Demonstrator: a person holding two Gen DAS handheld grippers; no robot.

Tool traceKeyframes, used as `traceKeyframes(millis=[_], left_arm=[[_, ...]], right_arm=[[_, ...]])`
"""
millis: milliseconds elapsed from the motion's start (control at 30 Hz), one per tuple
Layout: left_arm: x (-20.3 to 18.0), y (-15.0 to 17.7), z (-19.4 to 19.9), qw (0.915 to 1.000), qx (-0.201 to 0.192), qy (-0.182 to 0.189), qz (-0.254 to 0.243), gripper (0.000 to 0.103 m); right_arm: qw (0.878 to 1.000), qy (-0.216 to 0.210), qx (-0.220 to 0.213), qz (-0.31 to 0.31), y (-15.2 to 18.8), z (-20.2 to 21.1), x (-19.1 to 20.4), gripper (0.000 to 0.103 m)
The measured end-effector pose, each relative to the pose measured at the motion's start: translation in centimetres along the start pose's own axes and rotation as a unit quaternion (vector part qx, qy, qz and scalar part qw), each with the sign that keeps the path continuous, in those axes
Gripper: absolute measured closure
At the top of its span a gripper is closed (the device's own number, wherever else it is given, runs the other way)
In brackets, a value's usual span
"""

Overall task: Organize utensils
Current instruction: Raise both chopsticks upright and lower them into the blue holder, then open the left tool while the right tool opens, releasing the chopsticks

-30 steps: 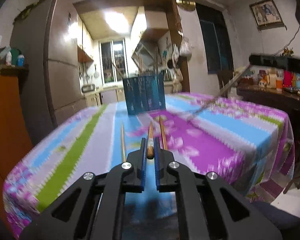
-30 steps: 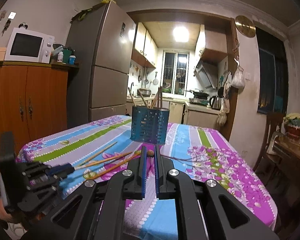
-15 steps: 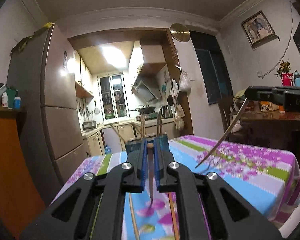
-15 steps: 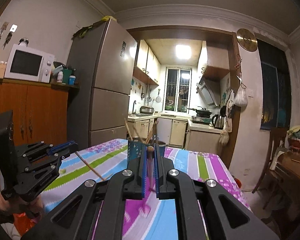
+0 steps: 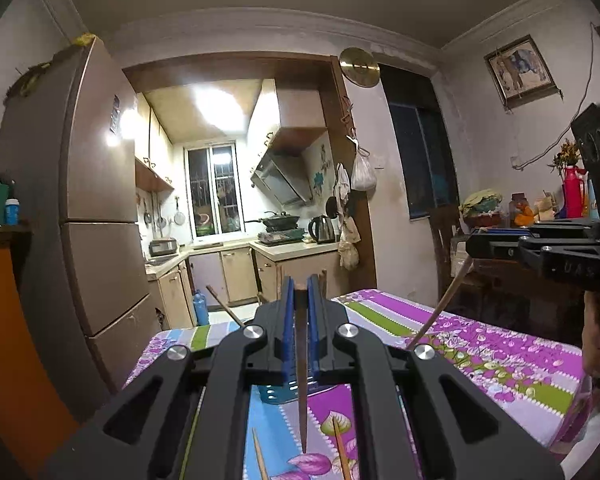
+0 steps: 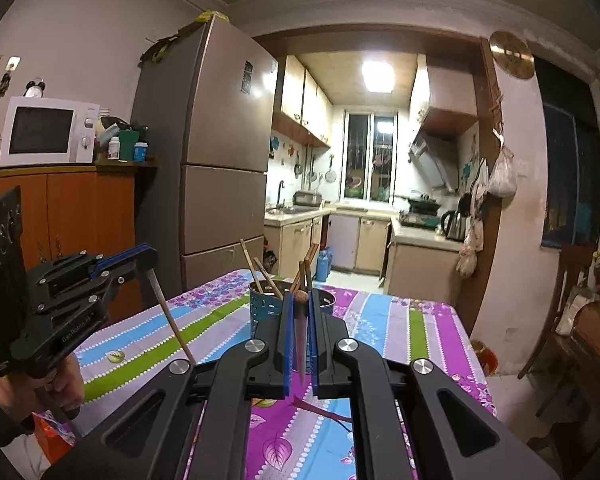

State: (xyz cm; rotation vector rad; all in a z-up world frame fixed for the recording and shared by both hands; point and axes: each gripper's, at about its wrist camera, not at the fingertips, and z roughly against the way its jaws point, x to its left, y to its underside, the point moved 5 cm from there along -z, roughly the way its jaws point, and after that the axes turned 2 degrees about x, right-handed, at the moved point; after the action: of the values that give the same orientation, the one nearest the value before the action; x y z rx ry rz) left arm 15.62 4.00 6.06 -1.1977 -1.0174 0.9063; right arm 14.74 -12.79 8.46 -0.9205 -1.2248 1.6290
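Above the desk [image 6: 400,332], short of the blue holder [image 6: 262,312], both tools now carry a chopstick clear of the cloth; a second ago both sticks were still lying on the desk with the fingers closing around their near ends. So the pick is done on both sides and what's left is the drop-in, my read. Left gripper [image 5: 300,312]: fingers clamped on one chopstick [image 5: 302,400], thick end between the pads, tip hanging down toward the desk. Right gripper [image 6: 300,328]: fingers clamped on the other chopstick [image 6: 301,344], same attitude, knobbed end up, and lined up right behind the holder in the right wrist view. Each tool also shows in the other's camera, stick angled down and toward the holder. Count: two chopsticks in hand, one per gripper; two more lying loose on the cloth [image 5: 342,448] near the holder, in the left wrist view; roughly five or six sticks already standing in the holder, exact number hard to tell since they overlap; one holder. Sticks hang tilted, so tips will need steering over the rim.
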Motion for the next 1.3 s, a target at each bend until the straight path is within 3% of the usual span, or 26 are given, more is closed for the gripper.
traceKeyframes(millis=[267,600,733,900,1300], left_arm=[[4.5,-6.2,-3.6,0.9983,0.020,0.029,0.047,0.098],[8.5,-15.7,-8.3,0.9983,0.001,-0.001,0.058,0.098],[9.3,-17.8,-10.5,0.9983,-0.008,-0.015,0.056,0.098],[10.0,-17.4,-14.6,0.9981,0.016,-0.020,0.055,0.098],[10.5,-10.2,-22.0,0.9916,0.110,0.001,0.069,0.098]], right_arm=[[0.999,-0.010,0.044,-0.018,-7.0,-3.0,-3.4,0.095],[0.997,0.000,0.072,-0.016,-17.1,-8.9,-6.2,0.095],[0.996,0.000,0.084,-0.013,-19.3,-11.9,-6.0,0.095],[0.993,-0.016,0.115,-0.017,-19.2,-15.7,-5.4,0.095],[0.981,-0.038,0.185,-0.041,-14.5,-22.8,-6.1,0.095]])
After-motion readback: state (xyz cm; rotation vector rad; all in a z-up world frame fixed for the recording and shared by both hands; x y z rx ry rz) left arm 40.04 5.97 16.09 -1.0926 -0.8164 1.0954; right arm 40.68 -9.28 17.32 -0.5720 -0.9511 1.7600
